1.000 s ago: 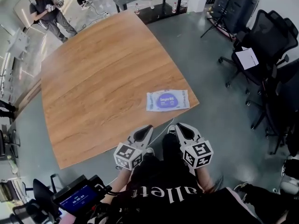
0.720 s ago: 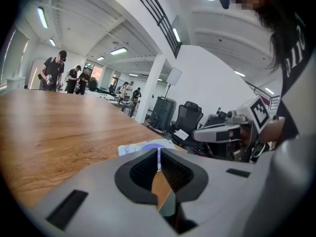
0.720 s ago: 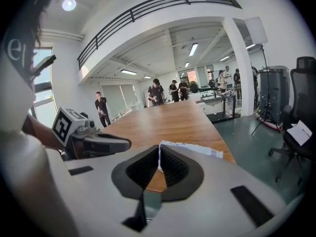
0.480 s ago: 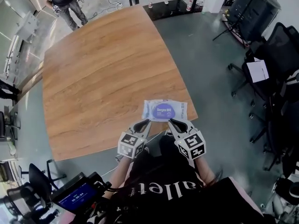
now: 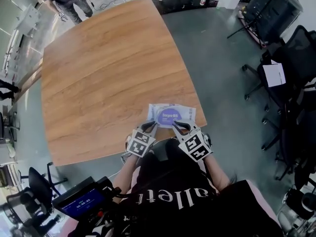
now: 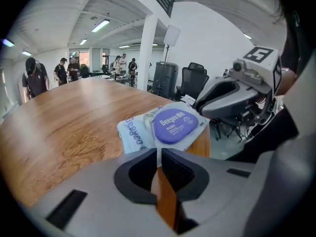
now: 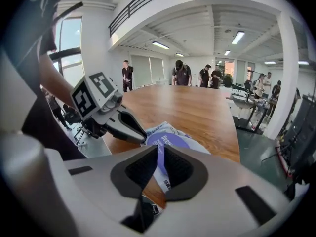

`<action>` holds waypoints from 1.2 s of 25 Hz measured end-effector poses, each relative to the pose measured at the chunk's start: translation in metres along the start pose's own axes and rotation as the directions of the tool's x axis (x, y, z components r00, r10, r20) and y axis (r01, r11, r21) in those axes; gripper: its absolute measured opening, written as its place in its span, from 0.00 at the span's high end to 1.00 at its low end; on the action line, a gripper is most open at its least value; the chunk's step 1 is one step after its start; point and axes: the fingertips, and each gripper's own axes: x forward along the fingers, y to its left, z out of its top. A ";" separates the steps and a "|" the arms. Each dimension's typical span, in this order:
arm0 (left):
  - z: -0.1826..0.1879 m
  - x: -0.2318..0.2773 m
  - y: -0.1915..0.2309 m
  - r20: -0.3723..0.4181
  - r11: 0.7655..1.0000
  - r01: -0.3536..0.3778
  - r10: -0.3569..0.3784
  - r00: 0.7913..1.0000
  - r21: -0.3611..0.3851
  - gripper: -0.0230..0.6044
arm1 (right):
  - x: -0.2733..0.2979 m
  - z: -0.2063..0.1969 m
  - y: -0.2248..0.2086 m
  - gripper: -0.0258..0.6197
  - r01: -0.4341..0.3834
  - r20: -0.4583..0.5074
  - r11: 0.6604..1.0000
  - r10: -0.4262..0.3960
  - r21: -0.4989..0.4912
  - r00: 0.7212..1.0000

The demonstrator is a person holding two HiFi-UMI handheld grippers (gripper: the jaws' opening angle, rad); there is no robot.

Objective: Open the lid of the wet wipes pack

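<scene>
A: State of tongs?
B: Both pressed together, nothing between: left tongs, right tongs.
A: Target?
B: The wet wipes pack lies flat on the table, centre of head view, just beyond both tips. Its purple lid lies flat.

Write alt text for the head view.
Looking down, a wet wipes pack with its purple lid shut lies near the edge of a wooden table. The left gripper and right gripper, both shut, point at its near side.

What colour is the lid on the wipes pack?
The lid is purple with white writing, clearest in the left gripper view.
</scene>
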 end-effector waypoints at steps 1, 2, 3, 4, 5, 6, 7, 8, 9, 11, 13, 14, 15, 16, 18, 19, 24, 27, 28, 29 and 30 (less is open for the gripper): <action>-0.001 0.000 -0.001 -0.005 1.000 0.000 0.000 1.000 0.010 0.93 | 0.003 -0.001 0.004 0.91 -0.012 -0.026 0.999 0.011 -0.048 1.000; -0.002 0.000 -0.002 -0.008 1.000 -0.002 0.002 1.000 0.023 0.93 | 0.006 -0.003 0.008 0.89 -0.027 -0.052 0.995 0.022 -0.097 0.998; -0.003 0.000 -0.002 -0.008 0.999 -0.004 0.004 1.000 0.034 0.93 | 0.010 -0.004 0.012 0.86 -0.043 -0.076 0.989 0.032 -0.143 0.997; -0.002 0.001 -0.002 -0.006 0.999 -0.006 0.006 1.000 0.041 0.93 | 0.013 -0.006 0.014 0.85 -0.057 -0.099 0.981 0.040 -0.184 0.994; -0.001 0.002 -0.002 -0.004 0.999 -0.005 0.006 1.000 0.043 0.93 | 0.016 -0.008 0.016 0.84 -0.070 -0.120 0.973 0.045 -0.219 0.992; -0.001 0.003 -0.003 -0.004 0.999 -0.003 0.003 1.000 0.041 0.93 | 0.019 -0.011 0.017 0.83 -0.081 -0.139 0.965 0.047 -0.250 0.989; 0.000 0.004 -0.004 -0.006 0.999 0.002 -0.002 1.000 0.037 0.93 | 0.021 -0.014 0.017 0.83 -0.089 -0.156 0.956 0.046 -0.280 0.987; 0.000 0.004 -0.005 -0.010 0.999 0.008 -0.008 1.000 0.031 0.93 | 0.024 -0.016 0.017 0.83 -0.092 -0.170 0.946 0.040 -0.310 0.985; 0.001 0.005 -0.005 -0.014 1.000 0.015 -0.014 1.000 0.028 0.93 | 0.026 -0.018 0.016 0.83 -0.094 -0.181 0.936 0.034 -0.339 0.983; 0.002 0.006 -0.006 -0.018 0.999 0.021 -0.021 1.000 0.027 0.93 | 0.031 -0.020 0.014 0.83 -0.098 -0.198 0.913 0.019 -0.396 0.980; 0.002 0.008 -0.008 -0.016 0.999 0.012 -0.012 1.000 0.037 0.93 | 0.033 -0.022 0.012 0.83 -0.098 -0.207 0.886 0.002 -0.453 0.978; 0.003 0.008 -0.008 -0.013 0.999 0.003 -0.002 1.000 0.047 0.93 | 0.034 -0.023 0.011 0.83 -0.093 -0.205 0.872 -0.009 -0.480 0.979; 0.003 0.009 -0.009 -0.009 0.998 -0.007 0.008 1.000 0.057 0.93 | 0.035 -0.024 0.011 0.83 -0.083 -0.199 0.860 -0.022 -0.503 0.980; 0.003 0.009 -0.010 -0.006 0.998 -0.015 0.016 1.000 0.065 0.93 | 0.035 -0.025 0.011 0.83 -0.071 -0.192 0.852 -0.035 -0.518 0.981; 0.003 0.010 -0.011 -0.001 0.997 -0.026 0.027 1.000 0.079 0.93 | 0.034 -0.026 0.010 0.83 -0.052 -0.180 0.852 -0.051 -0.521 0.982; 0.003 0.011 -0.012 0.000 0.996 -0.030 0.030 1.000 0.085 0.93 | 0.033 -0.025 0.009 0.83 -0.050 -0.178 0.859 -0.049 -0.509 0.983; 0.005 0.015 -0.013 0.000 0.994 -0.027 0.028 1.000 0.104 0.93 | 0.029 -0.021 0.005 0.83 -0.071 -0.173 0.885 -0.011 -0.460 0.985; 0.005 0.016 -0.014 -0.004 0.991 -0.015 0.016 1.000 0.134 0.93 | 0.028 -0.018 0.004 0.84 -0.081 -0.173 0.877 -0.002 -0.473 0.985; 0.005 0.017 -0.015 -0.005 0.989 -0.008 0.009 1.000 0.150 0.93 | 0.028 -0.018 0.004 0.84 -0.084 -0.174 0.878 0.001 -0.472 0.985; 0.005 0.017 -0.015 -0.007 0.986 -0.001 0.002 1.000 0.164 0.93 | 0.029 -0.018 0.004 0.84 -0.087 -0.174 0.879 0.005 -0.469 0.985; 0.005 0.018 -0.015 -0.008 0.985 0.005 -0.004 1.000 0.174 0.93 | 0.029 -0.017 0.003 0.84 -0.090 -0.175 0.880 0.008 -0.466 0.985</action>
